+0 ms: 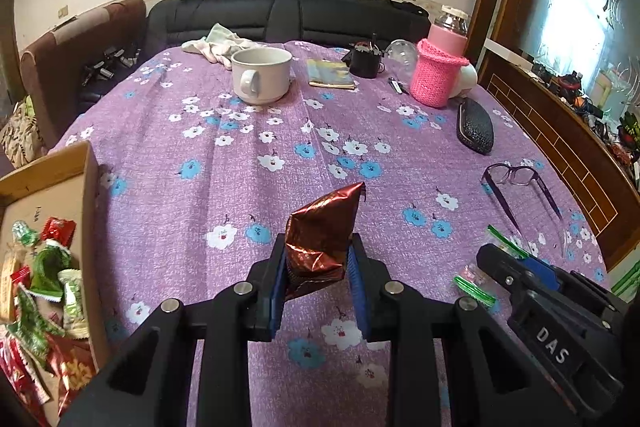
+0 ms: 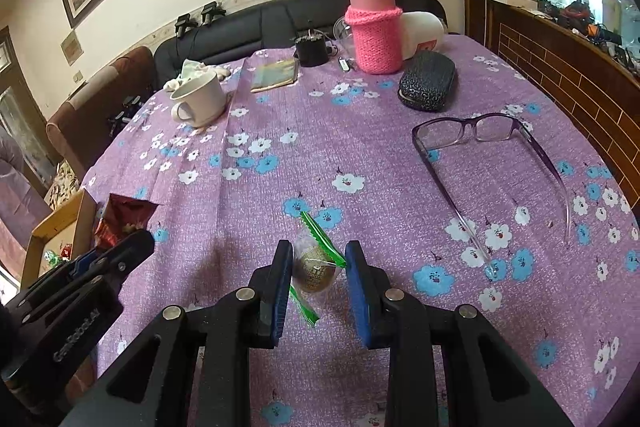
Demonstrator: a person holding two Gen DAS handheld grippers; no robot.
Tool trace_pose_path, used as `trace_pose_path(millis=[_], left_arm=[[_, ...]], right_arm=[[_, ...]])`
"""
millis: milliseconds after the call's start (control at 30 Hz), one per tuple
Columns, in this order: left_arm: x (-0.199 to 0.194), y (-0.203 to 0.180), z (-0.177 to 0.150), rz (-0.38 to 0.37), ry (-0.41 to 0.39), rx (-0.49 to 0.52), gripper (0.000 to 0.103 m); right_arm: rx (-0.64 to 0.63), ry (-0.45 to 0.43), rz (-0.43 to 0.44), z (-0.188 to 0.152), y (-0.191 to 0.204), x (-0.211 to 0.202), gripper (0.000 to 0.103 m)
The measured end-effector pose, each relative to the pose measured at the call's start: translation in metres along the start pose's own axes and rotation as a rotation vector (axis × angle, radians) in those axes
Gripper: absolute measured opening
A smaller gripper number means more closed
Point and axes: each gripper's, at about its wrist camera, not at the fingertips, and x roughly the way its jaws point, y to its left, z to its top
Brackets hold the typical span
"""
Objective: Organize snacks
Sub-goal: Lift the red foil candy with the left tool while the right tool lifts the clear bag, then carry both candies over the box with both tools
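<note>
My left gripper [image 1: 318, 261] is shut on a crumpled red-brown foil snack packet [image 1: 324, 227], which sticks up from between the blue pads above the purple flowered tablecloth [image 1: 240, 187]. A cardboard box [image 1: 90, 195] at the left edge holds several red and green snack packets [image 1: 48, 267]. My right gripper [image 2: 318, 267] is shut on a clear packet with green edges [image 2: 314, 269] that has a round brown snack inside. In the left wrist view the right gripper [image 1: 492, 261] shows at the lower right. In the right wrist view the left gripper [image 2: 134, 245] is at the lower left with the foil packet [image 2: 124, 215], beside the box [image 2: 60, 227].
A white mug [image 1: 262, 75], a booklet [image 1: 330, 74], a black pot [image 1: 365, 61], a pink-sleeved bottle [image 1: 438, 67] and a dark glasses case [image 1: 475, 126] stand toward the far side. Purple glasses [image 2: 480, 147] lie at the right. A black sofa [image 1: 280, 15] runs behind the table.
</note>
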Motion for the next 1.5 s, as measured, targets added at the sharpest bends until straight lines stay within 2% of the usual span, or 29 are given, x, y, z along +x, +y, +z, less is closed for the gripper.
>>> trace_pose_path(millis=[367, 700, 867, 1067, 1233, 1367, 1500], left_arm=[[-0.052, 0.020, -0.016, 0.019, -0.049, -0.038, 0.027], [-0.105, 0.094, -0.036, 0.095, -0.127, -0.161, 0.027], [-0.122, 0.133, -0.048, 0.136, -0.149, -0.228, 0.027], [-0.142, 0.184, -0.067, 0.211, -0.168, -0.306, 0.027], [-0.139, 0.221, -0.081, 0.241, -0.139, -0.375, 0.027], [-0.135, 0.233, -0.090, 0.250, -0.125, -0.387, 0.027], [-0.127, 0.239, -0.099, 0.254, -0.108, -0.383, 0.027]], right_arm=[[-0.058, -0.042, 0.025, -0.008, 0.016, -0.012, 0.029], [-0.171, -0.060, 0.064, -0.025, 0.051, -0.019, 0.029], [-0.178, -0.056, 0.092, -0.026, 0.058, -0.024, 0.029], [-0.226, -0.018, 0.196, -0.031, 0.093, -0.034, 0.029], [-0.332, 0.014, 0.308, -0.048, 0.150, -0.048, 0.029], [-0.412, 0.065, 0.422, -0.062, 0.196, -0.051, 0.030], [-0.479, 0.095, 0.471, -0.079, 0.234, -0.048, 0.030]])
